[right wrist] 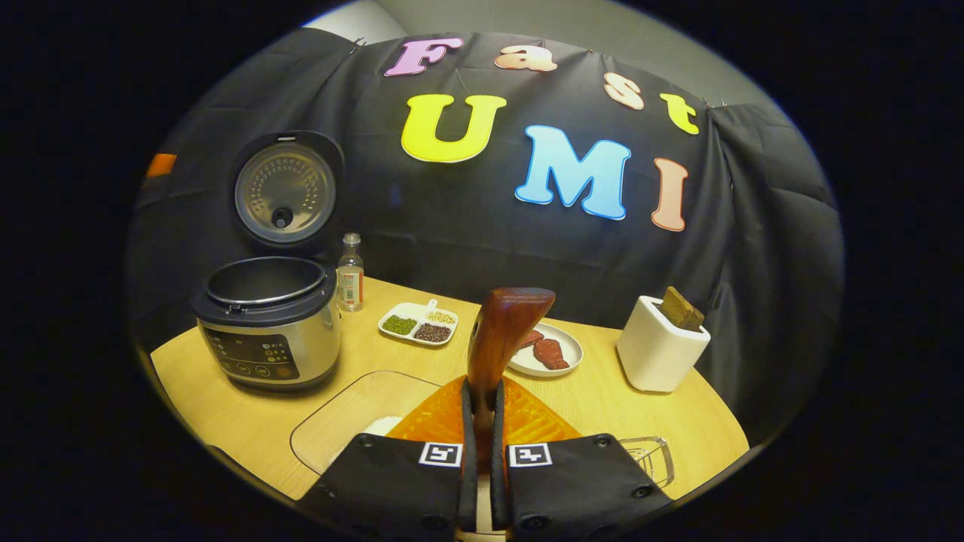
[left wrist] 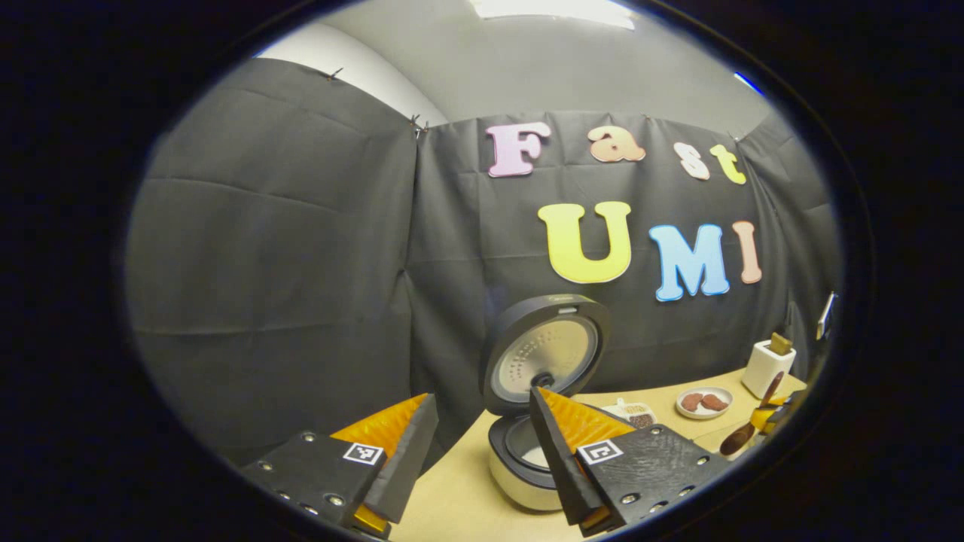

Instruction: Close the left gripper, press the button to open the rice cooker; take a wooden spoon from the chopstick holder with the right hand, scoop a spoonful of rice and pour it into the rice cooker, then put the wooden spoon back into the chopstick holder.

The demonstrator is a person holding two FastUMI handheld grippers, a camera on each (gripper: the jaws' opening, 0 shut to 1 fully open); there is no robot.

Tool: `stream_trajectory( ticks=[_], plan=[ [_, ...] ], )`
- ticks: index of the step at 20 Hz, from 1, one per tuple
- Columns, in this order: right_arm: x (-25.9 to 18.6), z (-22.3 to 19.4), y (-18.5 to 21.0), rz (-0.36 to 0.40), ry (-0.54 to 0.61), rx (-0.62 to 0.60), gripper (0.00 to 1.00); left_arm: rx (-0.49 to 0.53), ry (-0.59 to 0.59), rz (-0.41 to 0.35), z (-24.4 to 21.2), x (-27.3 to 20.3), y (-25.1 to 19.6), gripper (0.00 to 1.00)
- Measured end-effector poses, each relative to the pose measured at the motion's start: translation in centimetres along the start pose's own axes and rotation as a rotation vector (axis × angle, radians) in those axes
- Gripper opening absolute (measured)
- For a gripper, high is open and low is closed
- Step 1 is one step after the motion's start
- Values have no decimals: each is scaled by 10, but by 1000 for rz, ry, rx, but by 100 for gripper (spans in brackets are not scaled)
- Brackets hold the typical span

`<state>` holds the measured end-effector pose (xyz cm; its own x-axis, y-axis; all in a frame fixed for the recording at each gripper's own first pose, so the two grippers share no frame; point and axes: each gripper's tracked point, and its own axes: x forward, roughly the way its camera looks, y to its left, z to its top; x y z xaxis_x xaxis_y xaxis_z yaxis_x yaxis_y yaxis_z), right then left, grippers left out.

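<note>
The rice cooker [right wrist: 267,324] stands at the table's left with its lid [right wrist: 285,192] swung up and the inner pot showing. My right gripper [right wrist: 482,395] is shut on a wooden spoon [right wrist: 501,331], whose broad end rises in front of the camera over a clear tub of white rice [right wrist: 361,425]. The white chopstick holder [right wrist: 663,342] stands at the right with a brown piece in it. In the left gripper view my left gripper [left wrist: 483,397] is open and holds nothing, just in front of the open cooker [left wrist: 527,467]. The right gripper [left wrist: 779,412] with the spoon [left wrist: 742,436] shows far right.
A small bottle [right wrist: 350,275] stands behind the cooker. A divided dish of beans [right wrist: 418,324] and a white plate with red pieces [right wrist: 546,350] lie mid-table. Another clear container [right wrist: 648,455] sits by the front right edge. The black cloth wall closes off the back.
</note>
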<state>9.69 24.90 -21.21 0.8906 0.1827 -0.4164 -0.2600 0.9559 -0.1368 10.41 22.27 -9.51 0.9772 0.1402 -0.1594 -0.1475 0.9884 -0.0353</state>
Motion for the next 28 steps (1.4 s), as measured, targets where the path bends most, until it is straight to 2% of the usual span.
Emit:
stream_trajectory(
  ticks=[4,5,6,14,19,23,24,25,26,28],
  plan=[
    [8,-19,11,-5,48,-1,8,-7,12,9,-5,-1,5,78],
    [8,-17,13,-5,40,0,5,-8,14,10,-5,-2,6,78],
    [9,-17,17,-3,44,-3,9,-8,14,11,-6,-2,6,78],
    [2,-24,56,122,100,145,8,-9,10,5,-3,-4,0,78],
    [0,-28,52,172,187,437,8,-11,3,0,-1,-7,-6,77],
    [2,-39,26,147,268,680,8,-3,-7,-3,6,-9,-12,78],
    [2,-41,20,138,283,734,5,-1,-14,0,9,-10,-12,78],
    [1,-42,13,131,290,775,8,-2,-17,0,12,-10,-13,77],
    [0,-42,6,123,292,807,5,-4,-19,-2,12,-11,-14,77],
    [-4,-40,-7,112,297,869,8,-2,-24,-2,14,-10,-16,77]
  ],
)
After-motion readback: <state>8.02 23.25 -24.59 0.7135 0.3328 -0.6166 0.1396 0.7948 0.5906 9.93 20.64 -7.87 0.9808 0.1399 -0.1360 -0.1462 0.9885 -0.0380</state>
